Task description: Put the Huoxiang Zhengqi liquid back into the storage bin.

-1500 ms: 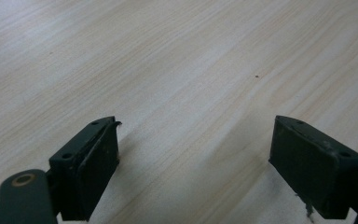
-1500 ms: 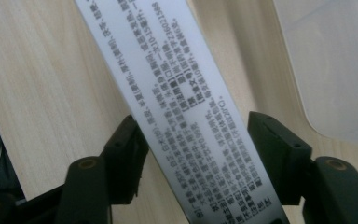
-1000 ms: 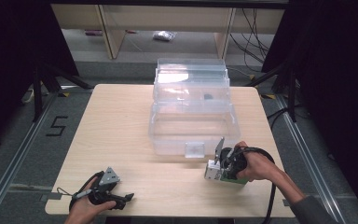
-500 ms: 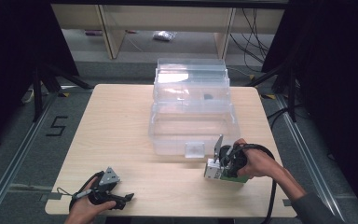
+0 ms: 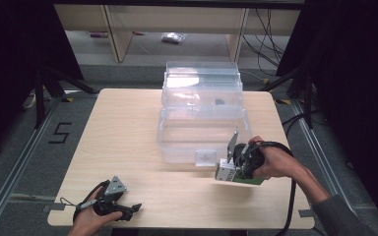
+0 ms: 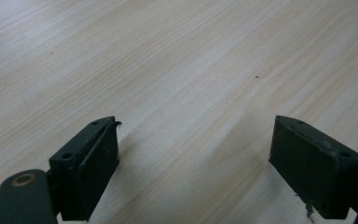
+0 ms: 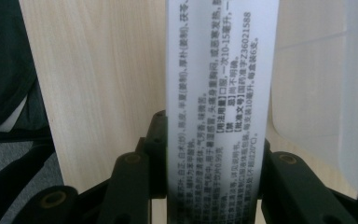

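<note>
Right hand (image 5: pixel 274 163) reaching in from the lower right, forearm angled toward the near edge, right claw (image 5: pixel 229 169) clenched on a white-and-green medicine box (image 7: pixel 221 93) and hanging above the surface (image 5: pixel 128 128). Box seen in the right claw view as a narrow printed face pinched between both jaws, long axis running straight away from the claw along the jaw line, far end pointing out past the fingertips. Just beyond and beside that claw, a clear plastic storage bin (image 5: pixel 202 132), lid swung open at the back, with a small dark item (image 5: pixel 220 102) inside toward the rear; too small to identify. Left hand (image 5: pixel 89 214) low at the near left edge, left claw (image 5: pixel 128 210) released, jaws spread wide over bare wood, nothing between them.
</note>
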The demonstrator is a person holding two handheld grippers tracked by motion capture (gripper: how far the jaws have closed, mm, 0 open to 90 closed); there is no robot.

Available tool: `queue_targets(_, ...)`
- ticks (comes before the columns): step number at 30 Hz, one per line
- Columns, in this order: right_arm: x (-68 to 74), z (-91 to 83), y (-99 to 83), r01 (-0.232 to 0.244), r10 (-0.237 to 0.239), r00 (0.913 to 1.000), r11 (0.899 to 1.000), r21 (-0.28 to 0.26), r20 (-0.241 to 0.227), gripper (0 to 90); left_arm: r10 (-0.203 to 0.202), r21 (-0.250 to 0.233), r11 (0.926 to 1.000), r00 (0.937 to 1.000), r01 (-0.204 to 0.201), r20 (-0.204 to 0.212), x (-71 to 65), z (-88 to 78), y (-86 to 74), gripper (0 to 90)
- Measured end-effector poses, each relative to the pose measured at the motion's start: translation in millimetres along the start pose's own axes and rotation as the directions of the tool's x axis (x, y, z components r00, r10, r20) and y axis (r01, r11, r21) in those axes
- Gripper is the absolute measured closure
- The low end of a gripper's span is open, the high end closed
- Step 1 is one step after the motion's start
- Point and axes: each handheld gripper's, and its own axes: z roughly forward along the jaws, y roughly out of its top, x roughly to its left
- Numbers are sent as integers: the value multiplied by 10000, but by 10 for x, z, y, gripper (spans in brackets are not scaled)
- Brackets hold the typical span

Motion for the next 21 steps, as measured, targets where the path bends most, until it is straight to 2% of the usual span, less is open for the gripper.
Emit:
queue_targets(1,0,0,0,0,0,10000,10000,0,0,646,0,0,10000,10000,0,0,0,0,0,150)
queue_targets(2,15,-28,2,-315,315,9995,9995,40,70,646,-2,8,10000,10000,2,-2,1,2,0,150)
queue_targets(3,-18,-75,25,168,-168,9999,9998,45,11,647,-13,1,10000,10000,13,-3,1,0,0,150)
queue_targets(4,-5,-97,28,-159,159,9999,9998,100,-56,646,-33,-18,10000,10000,33,9,1,1,0,150)
queue_targets(5,-27,-115,41,170,-170,9999,9999,5,-27,647,-39,-26,10000,10000,39,54,-1,0,0,150)
queue_targets(7,-46,-164,62,321,-321,9995,9995,-77,-16,647,-14,-11,10000,10000,14,1,2,-1,0,150)
queue_targets(8,-40,-191,68,121,-122,9999,9999,-60,-43,647,-4,-9,10000,10000,4,-4,2,-1,0,150)
queue_targets(10,-69,-241,100,541,-542,9985,9984,-150,-59,647,-7,-7,10000,10000,7,-6,3,-1,0,150)
queue_targets(11,-62,-271,112,420,-420,9991,9990,-160,-23,647,-4,-12,10000,10000,4,-9,3,-2,0,150)
queue_targets(12,-85,-293,129,702,-703,9975,9973,-194,-73,647,-1,-10,10000,10000,1,-2,4,-3,0,150)
queue_targets(14,-74,-352,156,430,-430,9990,9990,-97,-69,647,-5,-15,10000,10000,5,-7,4,-3,0,150)
queue_targets(15,-88,-375,166,534,-535,9986,9983,-248,-11,647,3,-17,10000,10000,-3,-12,4,-3,0,150)
queue_targets(16,-114,-400,182,843,-843,9964,9962,-235,34,647,-4,-23,10000,10000,4,-10,3,-4,0,150)
queue_targets(18,-111,-453,195,518,-516,9986,9985,-189,104,647,0,-23,10000,10000,0,-11,3,-3,1,150)
queue_targets(19,-135,-469,209,824,-820,9965,9962,-291,142,647,3,-22,10000,10000,-3,-7,3,-3,2,150)
queue_targets(20,-141,-496,215,760,-758,9970,9970,-173,121,647,7,-20,10000,10000,-7,-2,2,-3,2,150)
queue_targets(21,-161,-508,218,909,-902,9957,9952,-353,220,648,2,-16,10000,10000,-2,6,2,-2,1,151)
